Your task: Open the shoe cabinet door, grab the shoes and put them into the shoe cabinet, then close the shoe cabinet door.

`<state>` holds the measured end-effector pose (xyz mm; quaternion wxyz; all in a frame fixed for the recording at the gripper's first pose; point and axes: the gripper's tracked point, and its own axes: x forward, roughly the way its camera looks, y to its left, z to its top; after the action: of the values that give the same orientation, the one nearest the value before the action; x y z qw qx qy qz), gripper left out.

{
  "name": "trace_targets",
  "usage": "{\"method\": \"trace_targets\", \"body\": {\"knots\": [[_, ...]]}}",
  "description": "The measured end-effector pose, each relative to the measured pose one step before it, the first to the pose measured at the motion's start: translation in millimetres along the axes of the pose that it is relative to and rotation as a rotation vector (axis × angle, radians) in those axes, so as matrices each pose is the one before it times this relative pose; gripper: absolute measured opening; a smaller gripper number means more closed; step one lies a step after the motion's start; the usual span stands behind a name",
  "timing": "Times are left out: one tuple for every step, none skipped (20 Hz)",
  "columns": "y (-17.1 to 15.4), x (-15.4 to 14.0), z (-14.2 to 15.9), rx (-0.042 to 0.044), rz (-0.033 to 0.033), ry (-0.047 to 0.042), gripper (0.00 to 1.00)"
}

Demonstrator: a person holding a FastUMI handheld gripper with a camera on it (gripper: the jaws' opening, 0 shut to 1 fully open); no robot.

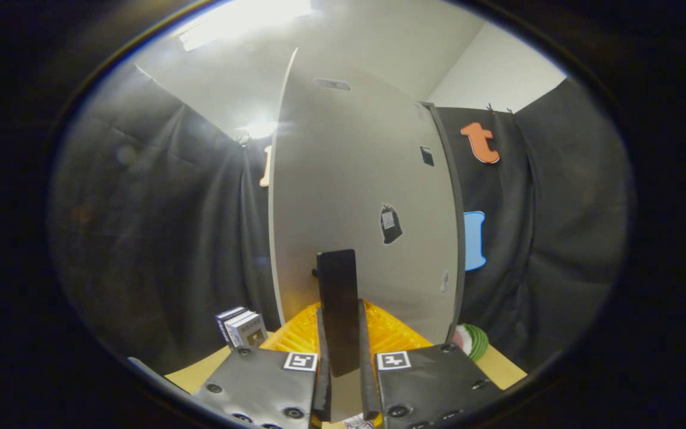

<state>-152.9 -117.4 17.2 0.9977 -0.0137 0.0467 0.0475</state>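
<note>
A pale cabinet door [355, 179] stands upright right in front of me, its free edge on the left and a dark strip [450, 226] running down its right side. A flat black handle [337, 298] sticks out from the door's lower part. My gripper [341, 322] is shut on this handle, with one finger [321, 357] pressed on its left face and the other finger [365, 351] on its right face. I cannot tell how far the door is swung.
An orange ribbed thing [295, 336] lies low behind the fingers, at the foot of the door. Small white and dark boxes [242, 328] stand to its left on a tan surface [200, 369]. A green and pink round object [471, 341] sits by the door's right foot. Black cloth hangs all around.
</note>
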Motion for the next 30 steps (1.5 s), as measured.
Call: {"method": "trace_targets", "body": {"knots": [[-5.83,-6.27,1.08,0.00668,0.00522,0.00124,0.22],[-5.61,-5.34,-1.18,0.005,0.00441,0.00293,0.22],[-6.17,-4.17,2.36,0.00289,0.00422,0.00129,0.22],[-8.68,-3.9,3.87,0.0018,0.00286,0.00127,0.22],[-6.93,-4.66,0.59,-0.00065,0.00187,0.00117,0.22],[-6.1,-5.01,1.84,-0.00494,-0.00056,-0.00159,0.22],[-6.06,-5.43,1.48,-0.00696,-0.00314,-0.00109,0.22],[-5.57,-8.15,-0.48,-0.0065,-0.00317,-0.0004,0.21],[-7.93,-5.24,0.39,-0.00293,-0.00441,-0.00089,0.21],[-8.67,-4.7,2.18,-0.0032,-0.00605,-0.00011,0.21],[-9.58,-4.95,1.82,-0.00203,-0.00834,-0.00314,0.21],[-11.26,-3.98,0.04,-0.00229,-0.00978,-0.00219,0.2],[-10.73,-4.01,1.69,0.00034,-0.01103,-0.00296,0.2],[-7.87,-3.21,-0.17,0.0022,-0.0094,-0.00295,0.2],[-7.29,-2.45,0.29,0.00321,-0.00687,-0.00211,0.2],[-6.67,-2.29,-0.89,0.00217,0.00023,0.00273,0.2],[-7.87,-1.79,0.49,-0.00343,-0.0077,0.00383,0.2],[-9.92,-2.25,1.43,-0.00655,-0.01687,-0.00209,0.19],[-10.4,-2.26,0.93,-0.00269,-0.01466,0.00037,0.18],[-9.29,4.58,3.38,0.00077,-0.01767,-0.00409,0.18],[-11.75,-9.32,-0.25,0.0047,-0.01986,-0.00693,0.2],[-9.15,-2.75,0.67,0.01294,-0.01149,-0.00479,0.21],[-7.33,-1.6,-0.28,0.01071,-0.01047,-0.00196,0.22],[-6.26,-0.98,0.74,0.00388,-0.0124,-0.00169,0.22],[-7.09,-1.62,0.97,-0.00164,-0.01408,-0.00316,0.22],[-5.99,-3.02,1.69,-0.0034,-0.01348,-0.00447,0.22],[-5.47,-2.27,2.45,-0.00263,-0.01395,-0.0067,0.22],[-4.58,-2.63,1.53,-0.00218,-0.01788,-0.00557,0.22],[-5.77,-1.81,2.36,-0.00064,-0.0138,-0.0037,0.22],[-5.04,-2.6,-0.16,0.00025,-0.0195,-0.00423,0.22]]}}
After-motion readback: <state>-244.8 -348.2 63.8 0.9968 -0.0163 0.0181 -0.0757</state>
